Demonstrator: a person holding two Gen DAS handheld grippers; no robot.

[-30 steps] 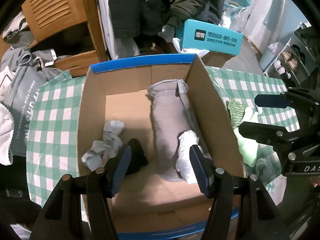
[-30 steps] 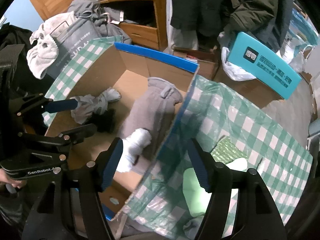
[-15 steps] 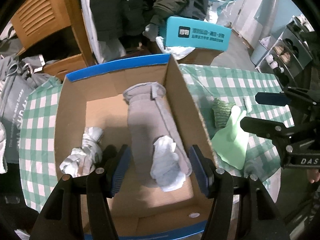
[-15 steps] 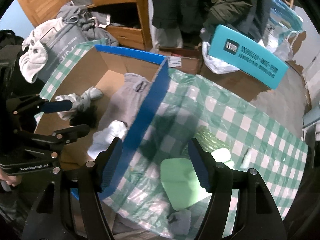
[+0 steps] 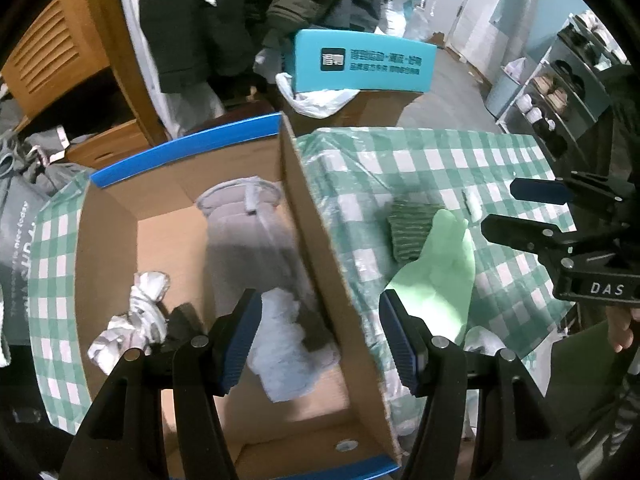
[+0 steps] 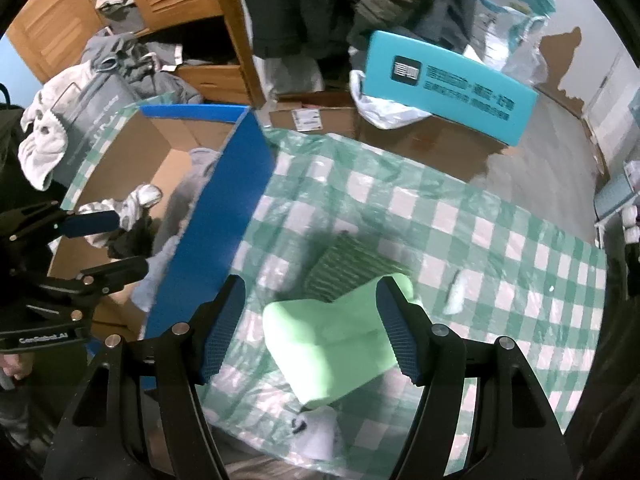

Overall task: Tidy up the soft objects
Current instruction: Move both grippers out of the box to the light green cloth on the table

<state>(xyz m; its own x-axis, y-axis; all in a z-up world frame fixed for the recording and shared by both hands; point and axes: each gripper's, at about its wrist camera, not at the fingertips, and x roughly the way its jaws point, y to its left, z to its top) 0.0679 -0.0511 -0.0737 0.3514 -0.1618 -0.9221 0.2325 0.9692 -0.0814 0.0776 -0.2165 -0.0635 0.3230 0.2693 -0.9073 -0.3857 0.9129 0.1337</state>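
A cardboard box (image 5: 312,248) with blue edges sits on the checked table; it also shows in the right wrist view (image 6: 216,232). Inside lie a grey garment (image 5: 256,240), a white sock (image 5: 284,340), a grey-white bundle (image 5: 136,320) and a black item (image 5: 182,320). A light green folded cloth (image 6: 336,340) and a dark green knit piece (image 6: 344,264) lie on the table right of the box. My left gripper (image 5: 320,340) is open and empty, straddling the box's right wall. My right gripper (image 6: 310,324) is open and empty above the green cloth.
A small white scrap (image 6: 456,292) and a pale sock (image 6: 316,432) lie on the green checked tablecloth (image 6: 480,240). Behind stand a teal box (image 6: 448,84), cardboard boxes, hanging dark coats and a wooden cabinet (image 6: 168,4). Grey bags and a towel sit left of the table.
Both grippers have moved right, from over the box interior toward the table. The right gripper now hovers over the green cloth; the left straddles the box wall. Both stayed open.
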